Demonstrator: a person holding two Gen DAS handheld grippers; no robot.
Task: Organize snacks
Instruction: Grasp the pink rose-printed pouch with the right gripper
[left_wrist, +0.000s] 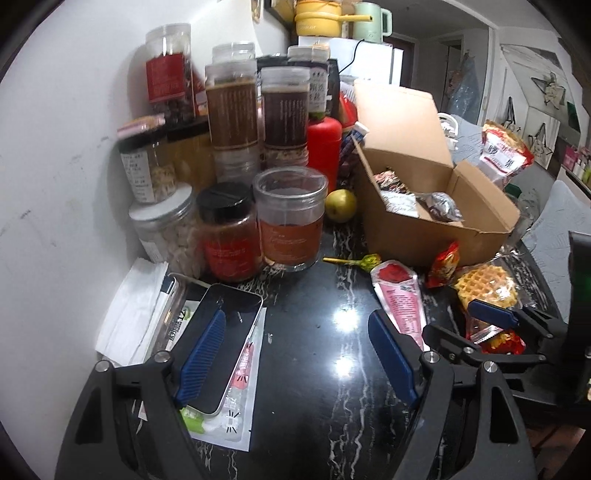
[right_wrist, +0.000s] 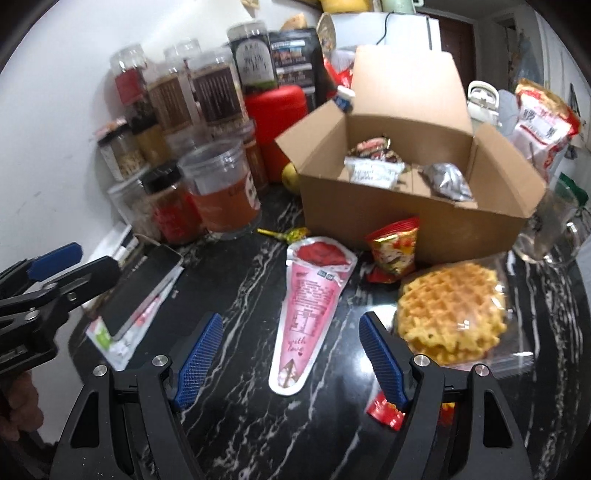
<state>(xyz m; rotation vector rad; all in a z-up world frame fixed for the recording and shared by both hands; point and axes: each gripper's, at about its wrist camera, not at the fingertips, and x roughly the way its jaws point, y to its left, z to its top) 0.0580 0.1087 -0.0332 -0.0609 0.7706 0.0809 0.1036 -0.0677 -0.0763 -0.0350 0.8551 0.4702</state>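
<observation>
An open cardboard box (right_wrist: 406, 218) (left_wrist: 424, 236) holds a few wrapped snacks on the black marble table. In front of it lie a pink cone-shaped packet (right_wrist: 314, 306) (left_wrist: 400, 295), a red snack bag (right_wrist: 397, 247) (left_wrist: 445, 264), a wrapped waffle (right_wrist: 454, 314) (left_wrist: 485, 286) and a lollipop (right_wrist: 291, 233) (left_wrist: 364, 261). My right gripper (right_wrist: 291, 332) is open just above the table with the pink packet's narrow end between its fingers. My left gripper (left_wrist: 297, 332) is open and empty over bare table, left of the packet. A small red wrapper (right_wrist: 384, 410) lies under the right finger.
Several jars (left_wrist: 229, 158) stand against the wall at left. A phone (left_wrist: 225, 343) lies on papers under the left finger. A green pear (left_wrist: 340, 205), a red bottle (left_wrist: 324, 147), a large snack bag (right_wrist: 543, 122) and a glass mug (right_wrist: 550, 229) surround the box.
</observation>
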